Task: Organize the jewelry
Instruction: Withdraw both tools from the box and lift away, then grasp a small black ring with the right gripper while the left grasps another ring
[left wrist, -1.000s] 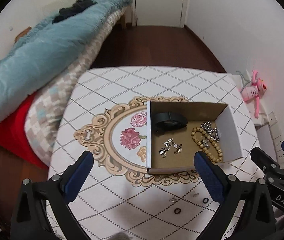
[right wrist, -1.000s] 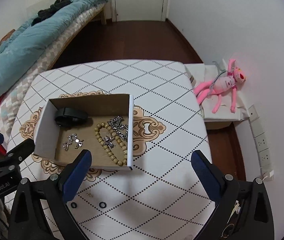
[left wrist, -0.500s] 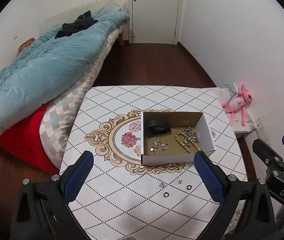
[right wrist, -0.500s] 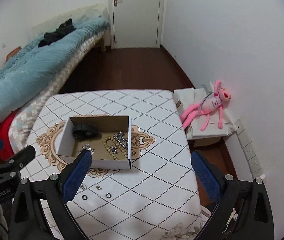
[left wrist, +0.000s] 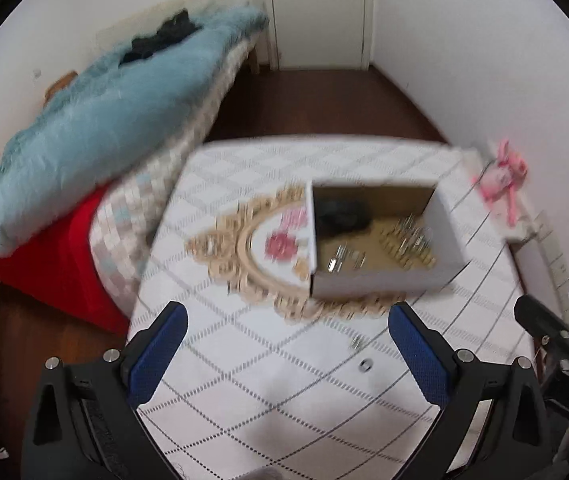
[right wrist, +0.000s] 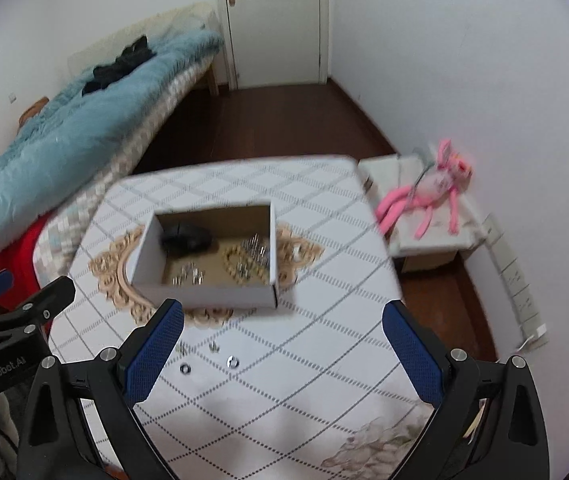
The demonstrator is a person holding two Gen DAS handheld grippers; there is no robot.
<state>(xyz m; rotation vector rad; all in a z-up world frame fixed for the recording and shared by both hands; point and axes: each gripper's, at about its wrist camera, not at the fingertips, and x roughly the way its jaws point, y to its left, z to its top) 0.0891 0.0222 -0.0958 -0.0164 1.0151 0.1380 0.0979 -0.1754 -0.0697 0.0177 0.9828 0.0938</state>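
Left gripper (left wrist: pixel 286 344): blue-padded fingers spread wide, holding nothing, poised above tablecloth (left wrist: pixel 268 392). Right gripper (right wrist: pixel 282 346): likewise spread wide, holding nothing. Cardboard box (right wrist: pixel 204 292): open-topped, near middle of table, on ornate gold medallion print. Inside: black band (right wrist: pixel 186 237) at back left, beaded bracelet (right wrist: pixel 240 266) and silver pieces at right, small silver charms (right wrist: pixel 188 274) at front. Loose on cloth, in front of box: two small rings (right wrist: pixel 231 361), tiny silver bits (right wrist: pixel 214 346) beside them. Frames blurred; finer detail unreadable.
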